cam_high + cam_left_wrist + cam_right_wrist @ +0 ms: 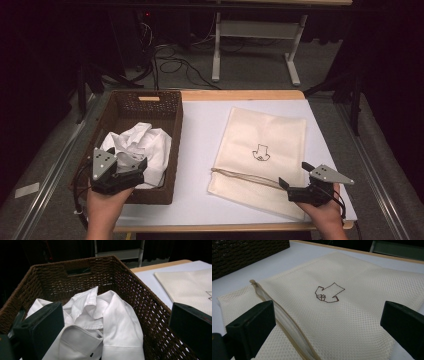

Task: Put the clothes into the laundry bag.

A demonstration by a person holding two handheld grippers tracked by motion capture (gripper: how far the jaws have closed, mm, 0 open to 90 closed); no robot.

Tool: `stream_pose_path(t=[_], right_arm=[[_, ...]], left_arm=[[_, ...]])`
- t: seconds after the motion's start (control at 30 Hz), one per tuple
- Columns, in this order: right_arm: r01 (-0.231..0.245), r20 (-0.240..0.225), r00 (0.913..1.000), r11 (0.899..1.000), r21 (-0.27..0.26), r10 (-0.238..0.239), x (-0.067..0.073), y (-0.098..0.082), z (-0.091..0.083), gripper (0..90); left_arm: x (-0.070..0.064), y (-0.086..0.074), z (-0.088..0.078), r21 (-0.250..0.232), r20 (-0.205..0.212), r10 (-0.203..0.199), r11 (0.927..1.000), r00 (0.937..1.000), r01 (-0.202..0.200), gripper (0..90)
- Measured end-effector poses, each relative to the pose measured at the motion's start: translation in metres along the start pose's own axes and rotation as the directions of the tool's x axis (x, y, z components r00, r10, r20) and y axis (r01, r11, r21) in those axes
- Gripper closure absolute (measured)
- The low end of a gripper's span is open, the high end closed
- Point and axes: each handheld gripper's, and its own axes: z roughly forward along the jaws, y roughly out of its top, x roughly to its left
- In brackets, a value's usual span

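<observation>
The left gripper (116, 172) is above the near end of the brown woven basket (170, 145), with its jaws spread apart and nothing between them. Under it lies a crumpled white shirt (142, 145) inside the basket; in the left gripper view the collar and a cuff of the shirt (110, 322) are visible between the two black jaws. The right gripper (298, 182) is at the near right corner of the cream mesh bag (265, 145), also with jaws wide and empty. The bag lies flat on the white table surface (200, 130), to the right of the basket. It has a zipper (284, 320) along its near edge and a small drawn mark (328, 293) in the middle
</observation>
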Motion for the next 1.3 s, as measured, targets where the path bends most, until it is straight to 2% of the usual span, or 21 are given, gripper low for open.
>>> stream_pose_path(t=[0.17, 0.23, 0.37, 0.47, 0.63, 0.67, 0.7, 0.77, 0.83, 0.87, 0.9, 0.93, 1.0, 1.03, 1.07, 1.13, 1.17, 1.2, 1.23, 1.27, 1.3], right_arm=[[-0.016, -0.004, 0.9999, 1.0, -0.004, 0.016, -0.001, -0.001, 0.0, 0.4], [-0.026, -0.009, 0.9996, 1.0, 0.0, 0.026, -0.002, -0.002, 0.001, 0.4], [-0.028, -0.003, 0.9996, 1.0, 0.003, 0.028, -0.002, -0.002, 0.001, 0.4], [-0.034, 0.001, 0.9994, 0.999, 0.001, 0.034, -0.003, -0.002, 0.0, 0.4], [-0.042, 0.002, 0.9991, 0.999, 0.001, 0.042, -0.005, -0.003, 0.001, 0.4], [-0.039, 0.001, 0.9992, 0.999, 0.004, 0.039, -0.005, -0.003, 0.001, 0.4], [-0.04, 0.002, 0.9992, 0.999, 0.005, 0.04, -0.005, -0.003, 0.001, 0.4], [-0.041, 0.003, 0.9992, 0.999, 0.006, 0.041, -0.005, -0.003, 0.001, 0.4], [-0.042, 0.002, 0.9991, 0.999, 0.006, 0.042, -0.005, -0.003, 0.001, 0.4], [-0.043, 0.002, 0.9991, 0.999, 0.01, 0.043, -0.005, -0.003, 0.002, 0.4], [-0.038, 0.0, 0.9993, 0.999, 0.009, 0.038, -0.005, -0.003, 0.002, 0.4], [-0.038, -0.002, 0.9993, 0.999, 0.011, 0.038, -0.004, -0.003, 0.002, 0.4], [-0.031, -0.003, 0.9995, 0.999, 0.015, 0.031, -0.003, -0.003, 0.003, 0.4], [-0.031, -0.003, 0.9995, 0.999, 0.015, 0.031, -0.003, -0.003, 0.003, 0.4], [-0.027, -0.007, 0.9996, 0.999, 0.021, 0.027, -0.001, -0.003, 0.004, 0.4], [-0.024, -0.009, 0.9997, 0.999, 0.022, 0.024, -0.001, -0.003, 0.005, 0.4], [-0.023, -0.01, 0.9997, 0.999, 0.023, 0.023, -0.001, -0.003, 0.005, 0.4], [-0.03, -0.01, 0.9995, 0.999, 0.028, 0.03, 0.0, -0.003, 0.005, 0.4], [-0.029, -0.01, 0.9995, 0.999, 0.028, 0.03, 0.0, -0.003, 0.005, 0.4], [-0.027, -0.011, 0.9996, 0.999, 0.028, 0.027, 0.001, -0.003, 0.005, 0.4], [-0.019, -0.013, 0.9997, 0.999, 0.027, 0.02, 0.0, -0.003, 0.005, 0.4]], left_arm=[[-0.001, 0.002, 0.003, 0.001, 0.025, -0.024, 0.9997, 0.9994, 0.024, 0.6], [-0.004, 0.01, 0.007, -0.005, 0.037, -0.016, 0.9999, 0.9992, 0.016, 0.6], [-0.001, 0.024, 0.012, -0.027, 0.079, -0.054, 0.998, 0.9954, 0.056, 0.6], [0.001, 0.032, 0.022, -0.017, 0.069, -0.046, 0.9988, 0.9966, 0.047, 0.6], [0.007, 0.04, 0.035, 0.035, 0.058, -0.04, 0.9987, 0.9975, 0.038, 0.5], [0.015, 0.046, 0.041, 0.084, 0.065, -0.04, 0.9959, 0.9971, 0.034, 0.5], [0.015, 0.046, 0.041, 0.084, 0.065, -0.04, 0.9959, 0.9971, 0.034, 0.5], [0.026, 0.053, 0.047, 0.151, 0.061, -0.035, 0.9882, 0.9975, 0.026, 0.5], [0.029, 0.055, 0.049, 0.166, 0.058, -0.038, 0.9857, 0.9976, 0.028, 0.5], [0.034, 0.057, 0.053, 0.197, 0.045, -0.051, 0.9796, 0.9977, 0.041, 0.5], [0.039, 0.059, 0.058, 0.241, 0.024, -0.029, 0.9704, 0.9993, 0.022, 0.4], [0.041, 0.06, 0.061, 0.261, 0.012, -0.019, 0.9651, 0.9997, 0.015, 0.4], [0.046, 0.06, 0.066, 0.29, 0.003, -0.032, 0.9565, 0.9995, 0.029, 0.1], [0.046, 0.06, 0.066, 0.29, 0.003, -0.032, 0.9565, 0.9995, 0.029, 0.1], [0.053, 0.059, 0.074, 0.33, -0.024, -0.042, 0.9428, 0.9988, 0.048, 0.1], [0.059, 0.055, 0.082, 0.379, -0.039, -0.055, 0.9232, 0.9977, 0.066, 0.1], [0.063, 0.051, 0.089, 0.413, -0.053, -0.064, 0.9072, 0.9966, 0.08, 0.1], [0.066, 0.048, 0.093, 0.433, -0.065, -0.072, 0.8966, 0.9953, 0.093, 0.2], [0.07, 0.042, 0.1, 0.469, -0.073, -0.092, 0.8758, 0.9931, 0.116, 0.4], [0.072, 0.038, 0.104, 0.49, -0.071, -0.112, 0.8615, 0.9912, 0.132, 0.4], [0.072, 0.038, 0.104, 0.49, -0.071, -0.112, 0.8615, 0.9912, 0.132, 0.4]])
